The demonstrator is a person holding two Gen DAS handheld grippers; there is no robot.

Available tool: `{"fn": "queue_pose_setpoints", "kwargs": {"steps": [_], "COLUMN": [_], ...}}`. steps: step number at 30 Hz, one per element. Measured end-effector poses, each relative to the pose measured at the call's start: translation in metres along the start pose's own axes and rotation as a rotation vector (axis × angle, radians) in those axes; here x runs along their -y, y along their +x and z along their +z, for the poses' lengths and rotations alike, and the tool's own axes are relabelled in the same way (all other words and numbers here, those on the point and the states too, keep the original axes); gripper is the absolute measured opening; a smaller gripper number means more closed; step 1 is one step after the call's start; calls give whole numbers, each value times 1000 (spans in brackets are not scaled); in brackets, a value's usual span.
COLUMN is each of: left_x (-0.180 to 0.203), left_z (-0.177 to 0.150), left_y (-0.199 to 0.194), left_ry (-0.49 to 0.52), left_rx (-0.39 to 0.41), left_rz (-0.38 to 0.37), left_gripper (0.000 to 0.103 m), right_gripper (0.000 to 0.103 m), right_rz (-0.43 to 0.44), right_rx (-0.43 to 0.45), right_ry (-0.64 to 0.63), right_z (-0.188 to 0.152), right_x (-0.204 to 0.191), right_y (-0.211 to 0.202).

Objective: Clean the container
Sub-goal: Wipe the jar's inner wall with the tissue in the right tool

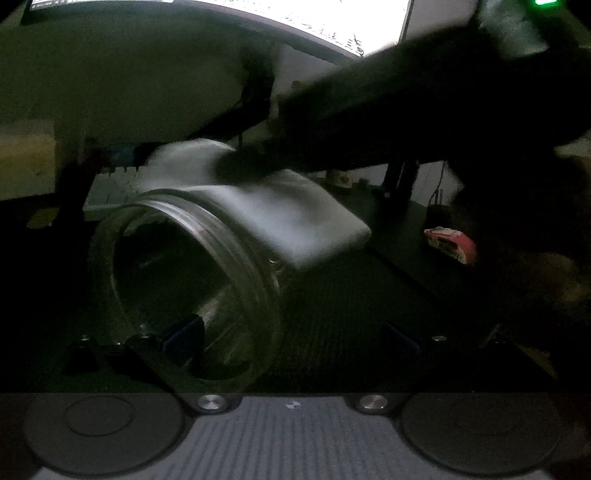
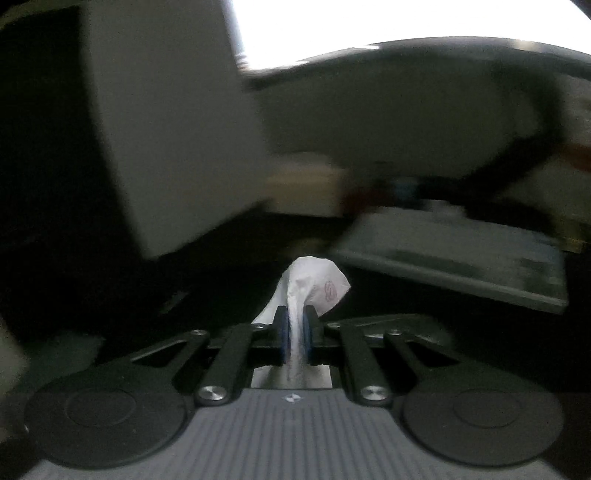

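A clear glass jar (image 1: 192,280) lies tilted between my left gripper's fingers (image 1: 184,336), its threaded mouth facing the camera; the left gripper (image 1: 291,332) is shut on its body. A white tissue (image 1: 280,218) drapes over the jar's upper side, blurred by motion. The right gripper's dark body (image 1: 424,107) reaches in from the upper right above the jar. In the right wrist view, my right gripper (image 2: 295,321) is shut on the white tissue (image 2: 314,284), which sticks out beyond the blue pads.
A lit monitor (image 1: 258,14) and its stand are behind. A keyboard (image 2: 461,258) lies on the dark desk. A red and white packet (image 1: 450,243) sits at the right. The scene is dim and blurred.
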State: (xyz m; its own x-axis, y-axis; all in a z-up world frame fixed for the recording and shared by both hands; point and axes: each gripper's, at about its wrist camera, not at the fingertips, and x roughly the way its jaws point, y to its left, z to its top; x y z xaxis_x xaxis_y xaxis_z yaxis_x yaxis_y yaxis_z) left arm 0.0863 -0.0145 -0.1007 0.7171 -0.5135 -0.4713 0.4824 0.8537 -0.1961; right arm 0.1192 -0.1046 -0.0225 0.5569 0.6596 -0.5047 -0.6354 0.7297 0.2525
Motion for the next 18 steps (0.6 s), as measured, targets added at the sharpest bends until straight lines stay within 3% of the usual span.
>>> {"fn": "queue_pose_setpoints", "kwargs": {"steps": [1,3,6,7,10,13,15,18], "left_x": [0,2,0,0,0,1,0,-6], "left_z": [-1,-3,-3,-3,-3,-6,-9,-7], "left_y": [-1,-6,-8,-8,-9,-13,-14,-6], "left_ry": [0,-3,-13,-14,-15,-17,-18,-32], "left_rx": [1,2,0,0,4,9,13,14], "left_rz": [-1,-5,-10,-11,-12,-10,-9,6], "left_gripper": [103,103,103,103,103,103,103,103], "right_gripper": [11,11,11,11,11,11,11,11], "right_rz": [39,-17,-244,-270,-166,-26,-3,-89], "right_rx": [-1,-2,10,7,30,52,53,49], "right_ry": [-17,-25,22,69,50,-63,-83,-41], "right_z": [-1,0,4,5,0,-10,-10,-2], "right_x": [-6,3,32,39,27,-1,-6,10], "right_y": [-3,-2,4,4,-7,-12,-9,1]}}
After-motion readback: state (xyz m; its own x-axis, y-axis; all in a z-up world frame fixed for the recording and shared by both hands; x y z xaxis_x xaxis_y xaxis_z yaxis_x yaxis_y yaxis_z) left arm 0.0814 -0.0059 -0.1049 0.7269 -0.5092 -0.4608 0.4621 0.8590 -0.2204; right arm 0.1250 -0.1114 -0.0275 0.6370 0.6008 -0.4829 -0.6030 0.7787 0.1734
